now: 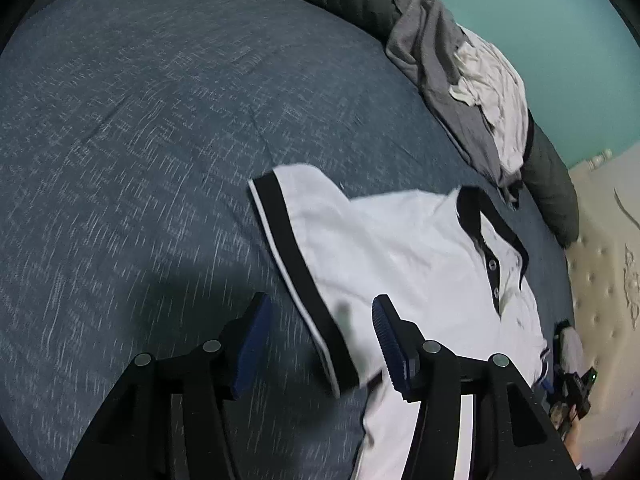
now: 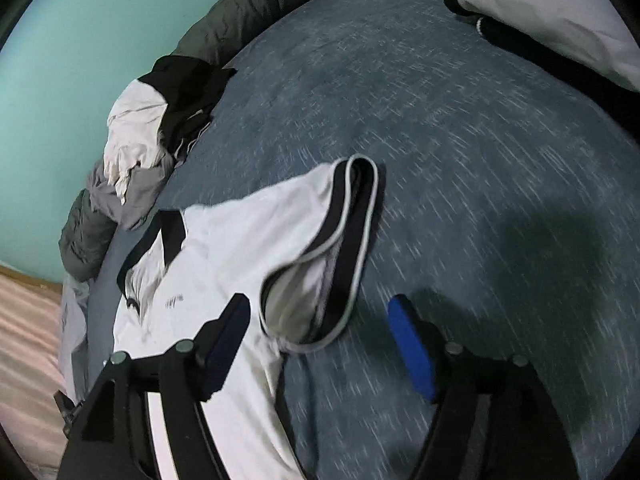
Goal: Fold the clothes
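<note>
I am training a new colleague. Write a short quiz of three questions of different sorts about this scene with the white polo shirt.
1. True or false: the white polo shirt lies spread on the blue bedspread, collar toward the green wall.
2. Multiple choice: the left gripper is A) shut on a sleeve, B) open with nothing pressed between its pads, C) out of view.
3. Fill in: the band on the sleeve cuff in front of the right gripper is ____ with a white edge.

Key: 1 true; 2 B; 3 black.
</note>
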A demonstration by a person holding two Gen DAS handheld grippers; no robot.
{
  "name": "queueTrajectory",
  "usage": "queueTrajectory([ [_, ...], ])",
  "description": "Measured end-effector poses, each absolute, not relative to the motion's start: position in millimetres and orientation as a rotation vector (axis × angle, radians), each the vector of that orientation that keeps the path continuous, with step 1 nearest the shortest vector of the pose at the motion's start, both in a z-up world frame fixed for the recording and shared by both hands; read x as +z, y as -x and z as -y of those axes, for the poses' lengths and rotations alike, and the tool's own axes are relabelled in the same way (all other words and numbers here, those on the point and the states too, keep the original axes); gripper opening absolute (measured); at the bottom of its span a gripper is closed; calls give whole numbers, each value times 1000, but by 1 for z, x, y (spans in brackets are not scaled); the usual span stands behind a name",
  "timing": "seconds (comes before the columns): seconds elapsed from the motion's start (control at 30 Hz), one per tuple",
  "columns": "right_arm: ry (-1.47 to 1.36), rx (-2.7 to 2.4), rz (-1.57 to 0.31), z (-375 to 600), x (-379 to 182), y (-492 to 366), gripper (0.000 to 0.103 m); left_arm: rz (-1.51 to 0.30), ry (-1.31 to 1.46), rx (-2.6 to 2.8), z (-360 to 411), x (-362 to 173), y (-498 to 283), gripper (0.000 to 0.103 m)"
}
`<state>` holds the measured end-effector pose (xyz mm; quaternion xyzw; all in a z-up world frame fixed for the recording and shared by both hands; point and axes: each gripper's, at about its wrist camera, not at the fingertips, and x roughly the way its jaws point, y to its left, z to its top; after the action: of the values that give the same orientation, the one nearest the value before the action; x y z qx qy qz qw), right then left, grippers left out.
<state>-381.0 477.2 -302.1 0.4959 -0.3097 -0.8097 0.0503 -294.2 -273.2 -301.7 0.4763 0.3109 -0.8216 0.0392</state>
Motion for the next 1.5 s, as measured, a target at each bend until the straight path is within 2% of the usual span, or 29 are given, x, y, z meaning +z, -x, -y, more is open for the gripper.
queueTrajectory([
  [0.3, -1550, -2489, 952, -477, -319, 411, 77, -923, -1443, -2502, 275, -322, 310, 54],
  [0.37, -1563, -2491, 945, -475, -324, 412, 77, -891, -1446, -2515, 272, -324, 311, 33],
  [0.43, -1570, -2503, 934, -472, -327, 413, 77, -878, -1468, -2520, 269, -327, 311, 22],
  [0.5, -1569, -2520, 914, -468, -328, 413, 75, -864, -1483, -2526, 266, -328, 312, 16],
  [0.57, -1564, -2521, 895, -465, -328, 412, 53, -863, -1487, -2534, 265, -327, 312, 6],
  [0.6, -1559, -2518, 883, -462, -327, 412, 40, -866, -1488, -2537, 266, -326, 312, 5],
  [0.67, -1528, -2496, 882, -457, -325, 411, 26, -872, -1491, -2543, 267, -323, 312, 5],
  [0.7, -1517, -2483, 887, -456, -324, 410, 13, -871, -1495, -2543, 269, -321, 310, 4],
  [0.73, -1506, -2483, 880, -455, -322, 408, 5, -871, -1498, -2542, 271, -319, 309, 4],
  [0.8, -1481, -2506, 860, -456, -316, 404, 3, -872, -1497, -2544, 274, -315, 305, 4],
  [1.13, -1475, -2571, 942, -494, -331, 383, 3, -900, -1519, -2500, 285, -321, 291, 4],
  [1.2, -1484, -2547, 974, -495, -336, 384, 5, -888, -1529, -2504, 283, -323, 293, 4],
  [1.27, -1496, -2575, 971, -496, -333, 383, 19, -887, -1533, -2504, 282, -324, 293, 4],
  [1.3, -1477, -2598, 960, -497, -328, 382, 40, -889, -1535, -2503, 282, -324, 295, 4],
  [1.33, -1441, -2621, 955, -497, -322, 379, 57, -892, -1535, -2503, 282, -325, 295, 5],
  [1.5, -1340, -2531, 947, -484, -299, 371, 57, -895, -1534, -2504, 281, -327, 294, 5],
])
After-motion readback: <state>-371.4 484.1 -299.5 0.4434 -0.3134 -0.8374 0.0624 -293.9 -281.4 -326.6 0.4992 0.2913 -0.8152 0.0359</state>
